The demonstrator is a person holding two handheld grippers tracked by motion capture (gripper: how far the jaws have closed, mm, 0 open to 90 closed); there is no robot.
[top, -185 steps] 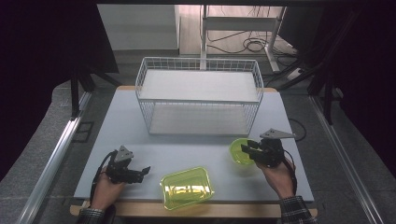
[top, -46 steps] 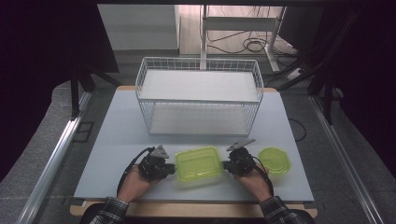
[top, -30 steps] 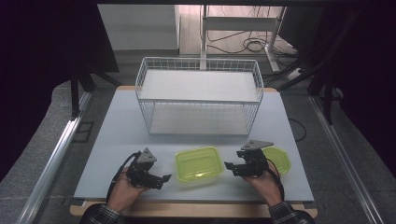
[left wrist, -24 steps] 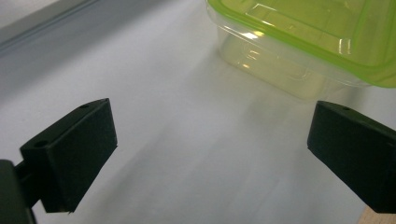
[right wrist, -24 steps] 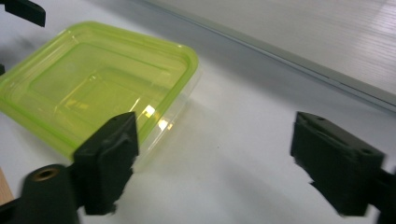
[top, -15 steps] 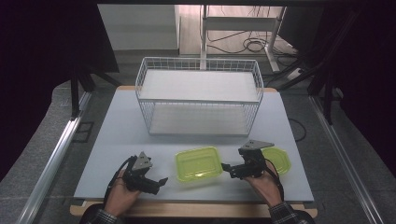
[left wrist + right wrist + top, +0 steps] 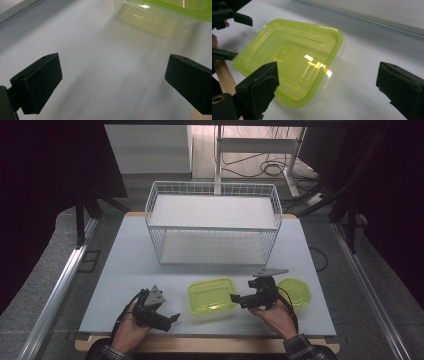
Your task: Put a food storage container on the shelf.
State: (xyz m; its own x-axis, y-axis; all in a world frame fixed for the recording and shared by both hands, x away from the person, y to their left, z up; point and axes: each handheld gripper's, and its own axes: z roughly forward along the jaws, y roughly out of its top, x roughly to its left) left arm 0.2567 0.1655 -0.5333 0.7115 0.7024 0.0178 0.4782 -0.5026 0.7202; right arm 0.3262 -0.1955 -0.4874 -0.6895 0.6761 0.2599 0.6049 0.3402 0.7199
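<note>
A rectangular yellow-green container (image 7: pixel 212 295) with its lid on sits on the white table (image 7: pixel 125 270) near the front. My left gripper (image 7: pixel 171 321) rests to its left, open, aimed at it with a gap between. In the left gripper view the jaws (image 7: pixel 113 67) stand wide over bare table, the container (image 7: pixel 160 17) ahead. My right gripper (image 7: pixel 237 301) is just right of the container, open. Its jaws (image 7: pixel 328 75) have just been closing slightly from their widest; the container (image 7: pixel 292 62) lies ahead of them, not pressed.
A round yellow-green container (image 7: pixel 295 291) lies right of my right hand. A white wire basket (image 7: pixel 212 225) stands at the back middle of the table. The left gripper's jaws (image 7: pixel 232 16) show at the far side of the rectangular container in the right gripper view.
The rectangular container went from the front edge to farther back, and the round one sits farther right. Both grippers drew away from the rectangular container's sides. Both have barely moved in the last half second.
</note>
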